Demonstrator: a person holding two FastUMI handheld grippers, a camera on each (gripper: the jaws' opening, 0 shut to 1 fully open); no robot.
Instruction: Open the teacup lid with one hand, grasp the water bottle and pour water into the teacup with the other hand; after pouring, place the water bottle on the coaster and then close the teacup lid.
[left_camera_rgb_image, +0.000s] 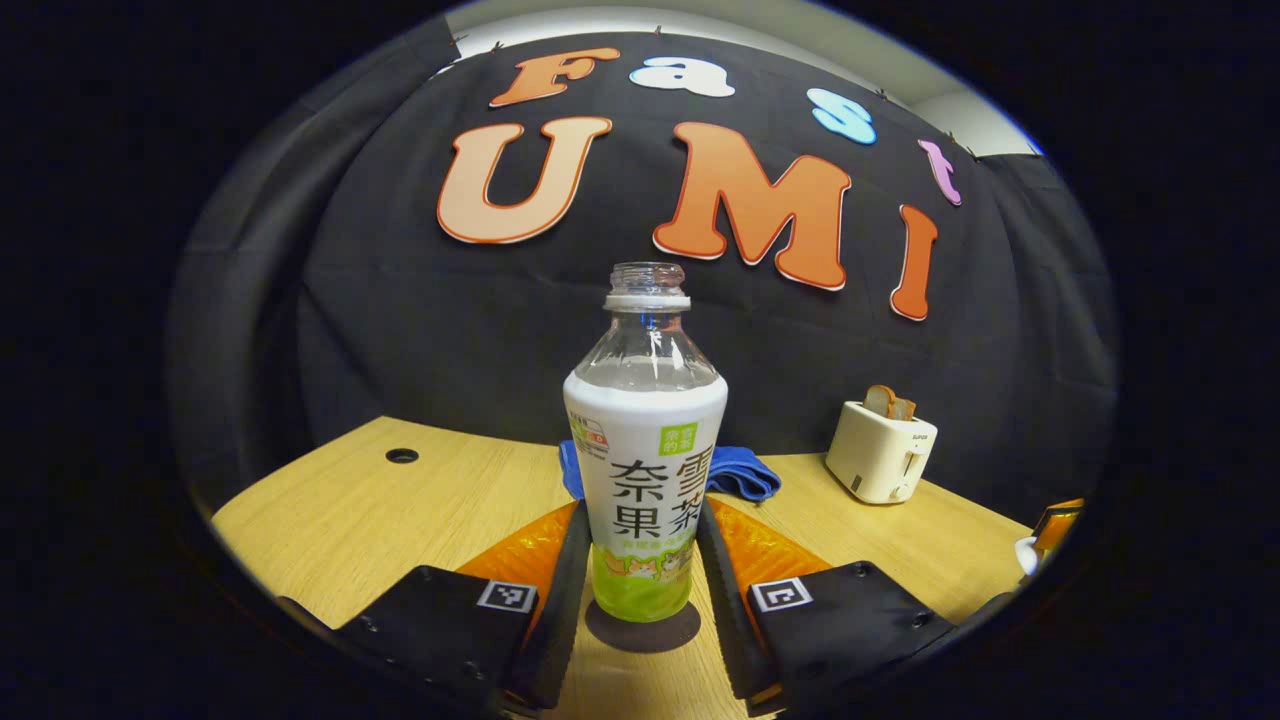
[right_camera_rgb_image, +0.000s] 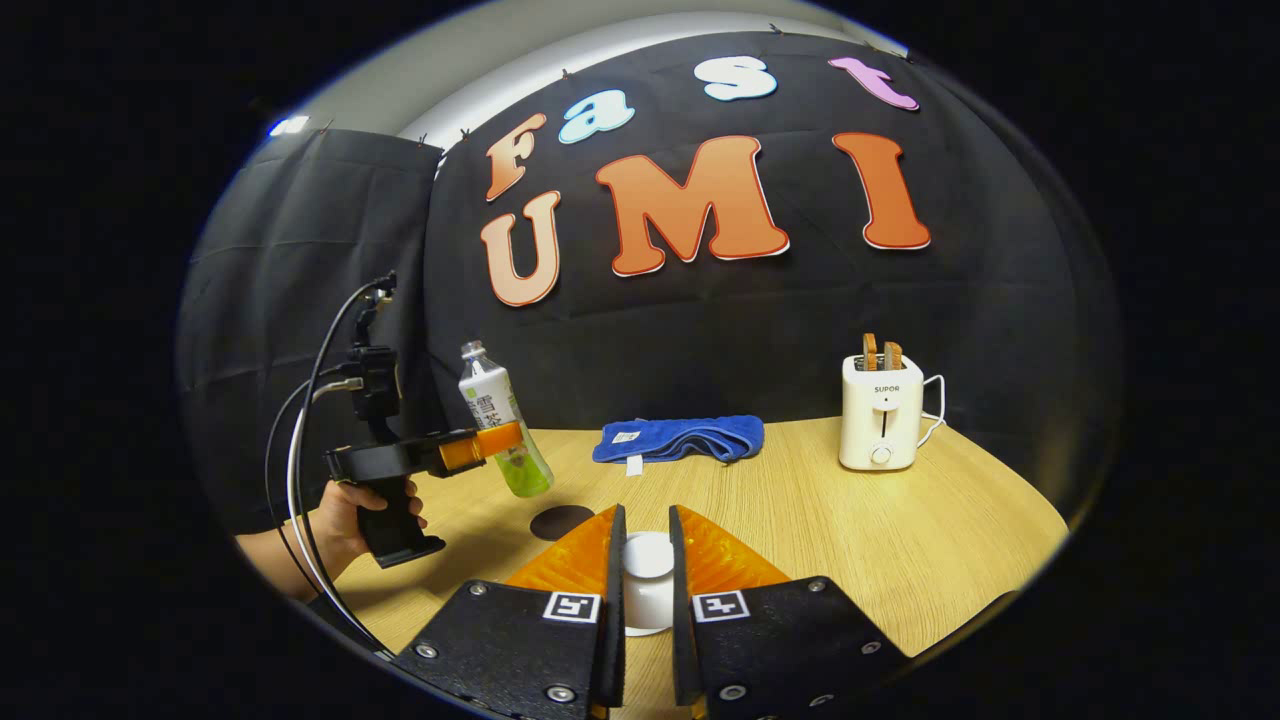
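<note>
Wooden bench (right_camera_rgb_image: 900, 540) with the water bottle gripped and lifted, the teacup clasped at its lid

Largest first: the bench carries a white toaster (right_camera_rgb_image: 881, 412) at the far right with two slices standing in it, and a folded blue towel (right_camera_rgb_image: 680, 438) at the far middle. Left of the towel, the water bottle (right_camera_rgb_image: 503, 433) is uncapped, tilted, and raised clear of the bench, both fingers of the left tool (left_camera_rgb_image: 645, 560) pressed on its lower labelled body; a person's hand (right_camera_rgb_image: 345, 520) holds that tool's grip. A dark round coaster (right_camera_rgb_image: 560, 521) lies on the bench just below and right of the bottle. Nearest, the right tool (right_camera_rgb_image: 647, 575) is closed on the white teacup lid (right_camera_rgb_image: 648, 553), with the teacup (right_camera_rgb_image: 647, 605) under it
</note>
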